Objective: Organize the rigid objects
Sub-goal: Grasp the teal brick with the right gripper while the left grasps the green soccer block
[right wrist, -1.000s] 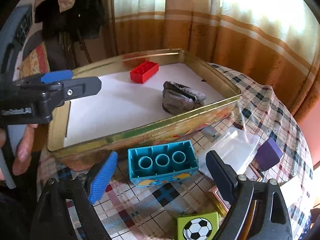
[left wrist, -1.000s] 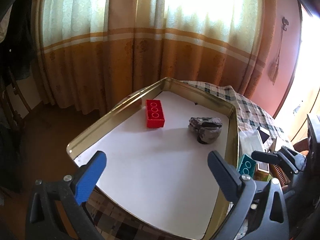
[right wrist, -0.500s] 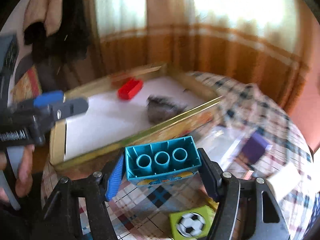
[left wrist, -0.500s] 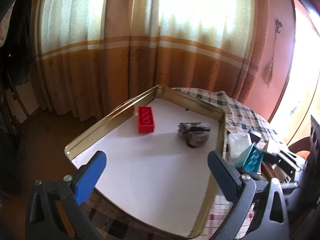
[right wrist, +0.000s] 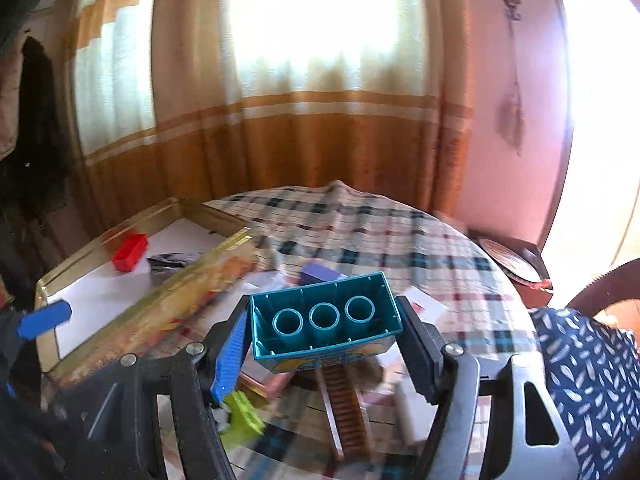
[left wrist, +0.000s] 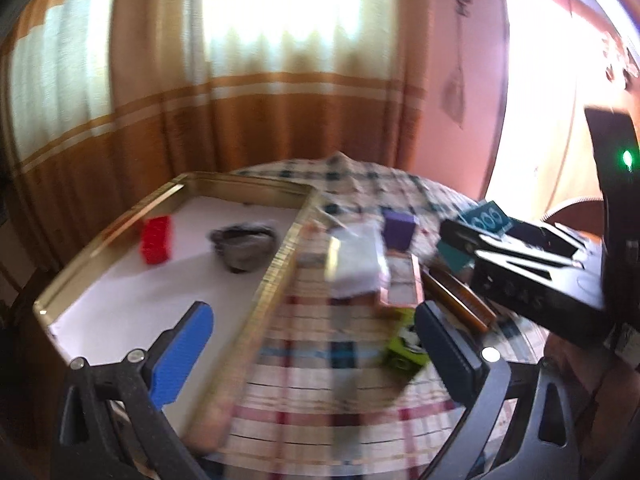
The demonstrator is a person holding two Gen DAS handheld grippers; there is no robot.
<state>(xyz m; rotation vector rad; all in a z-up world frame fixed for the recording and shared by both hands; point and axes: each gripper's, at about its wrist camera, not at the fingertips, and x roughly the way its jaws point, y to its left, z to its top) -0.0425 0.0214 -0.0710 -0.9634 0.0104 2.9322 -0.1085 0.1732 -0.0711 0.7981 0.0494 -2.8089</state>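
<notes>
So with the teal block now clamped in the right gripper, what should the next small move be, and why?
Probably carry the teal block leftward over the gold rim of the tray and lower it onto the white floor. The right gripper is shut on it above the checked cloth, outside the tray, where the red block already lies. The left gripper is open.

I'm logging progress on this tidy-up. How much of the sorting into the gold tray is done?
Done: a red brick and a grey rock-like lump lie in the gold tray. In hand: the right gripper is shut on the teal brick, lifted off the cloth. Left: the purple block, green football cube and other bits on the table. The left gripper is open.
</notes>
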